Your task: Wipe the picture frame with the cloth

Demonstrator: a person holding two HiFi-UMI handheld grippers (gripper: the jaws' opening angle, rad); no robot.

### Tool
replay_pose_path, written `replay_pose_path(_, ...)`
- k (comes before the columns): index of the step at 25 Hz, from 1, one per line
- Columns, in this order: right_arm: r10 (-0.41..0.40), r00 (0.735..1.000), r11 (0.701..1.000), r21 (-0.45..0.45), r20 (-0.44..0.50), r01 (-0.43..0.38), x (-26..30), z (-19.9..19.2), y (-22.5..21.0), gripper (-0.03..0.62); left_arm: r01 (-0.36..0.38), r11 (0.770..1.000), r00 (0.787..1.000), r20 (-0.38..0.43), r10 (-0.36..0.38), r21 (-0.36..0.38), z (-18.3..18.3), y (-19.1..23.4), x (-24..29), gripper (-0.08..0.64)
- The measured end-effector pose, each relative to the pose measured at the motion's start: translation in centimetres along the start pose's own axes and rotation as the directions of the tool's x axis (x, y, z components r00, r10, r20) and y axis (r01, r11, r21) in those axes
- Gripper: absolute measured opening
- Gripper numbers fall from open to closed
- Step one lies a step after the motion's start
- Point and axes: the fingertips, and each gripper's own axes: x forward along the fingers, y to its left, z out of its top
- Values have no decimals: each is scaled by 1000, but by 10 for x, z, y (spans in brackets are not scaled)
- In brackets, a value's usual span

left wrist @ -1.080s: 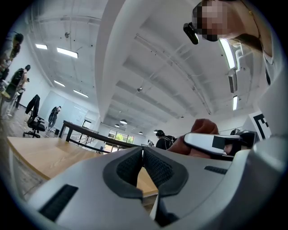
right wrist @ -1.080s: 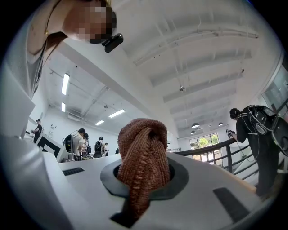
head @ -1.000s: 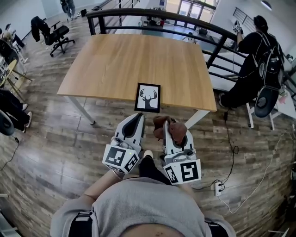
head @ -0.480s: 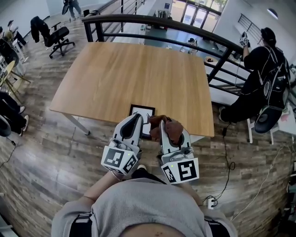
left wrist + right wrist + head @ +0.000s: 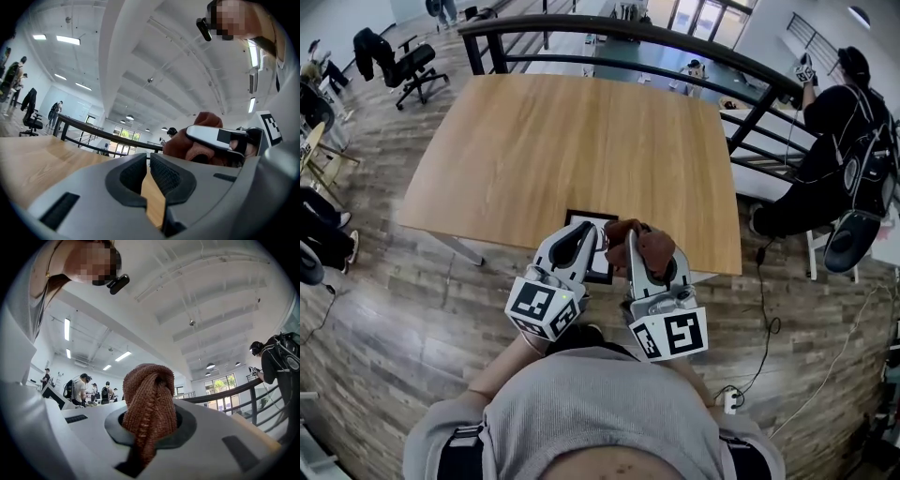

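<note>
Right gripper (image 5: pixel 636 251) clenched on a brown knitted cloth (image 5: pixel 644 247), a bunched fold of it bulging up and out between the two pads. Same grip plain in the right gripper view: cloth wedged in the dark pad recess, hanging down the slot between the jaws. Left gripper (image 5: pixel 585 234) clenched too, pads drawn together with only a thin slit between, nothing held; pale wood visible through that slit in the left gripper view. Both grippers side by side, near each other but apart, tips pointing away from the person toward the tabletop (image 5: pixel 581 131), marker cubes nearest the body.

Picture frame (image 5: pixel 605 267) flat on the tabletop at its near edge, black border, white mat, dark figure inside mostly covered. Left gripper's tip over the frame's left half in the head view, right gripper with the cloth over its right edge. Contact between either gripper and the frame: cannot tell.

Otherwise bare, light-wood tabletop on white legs (image 5: pixel 457 248), standing on a plank floor (image 5: pixel 384 319). Dark curved railing (image 5: pixel 675 42) behind the far edge. At the right, beyond the railing, a person in black with a backpack (image 5: pixel 848 122), back turned. At the upper left, a black office chair (image 5: pixel 411 64) with a jacket over it. On the floor at lower right, a white power strip (image 5: pixel 731 400) with a cable trailing off.
</note>
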Motion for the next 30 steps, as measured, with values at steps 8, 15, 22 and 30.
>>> replay_pose_path(8,-30,999,998,47,-18,31,13,-15,-8,46,-48,998,991,-129,41,-48,-34,39,-1,31)
replay_pose_path(15,-47,996,995,85,-70,53,15,-38,-15,46,-111,970,924,-381,22,-216,-124,74,-16,246)
replay_pose_path(22,-44,992,992,112,-116,57,17,-62,-16,46,-202,910,838,-545,-31,-362,-210,108,-39,282)
replay_pose_path(30,-37,988,991,126,-150,56,23,-78,-12,46,-239,750,800,-562,-207,-617,-267,115,-36,282)
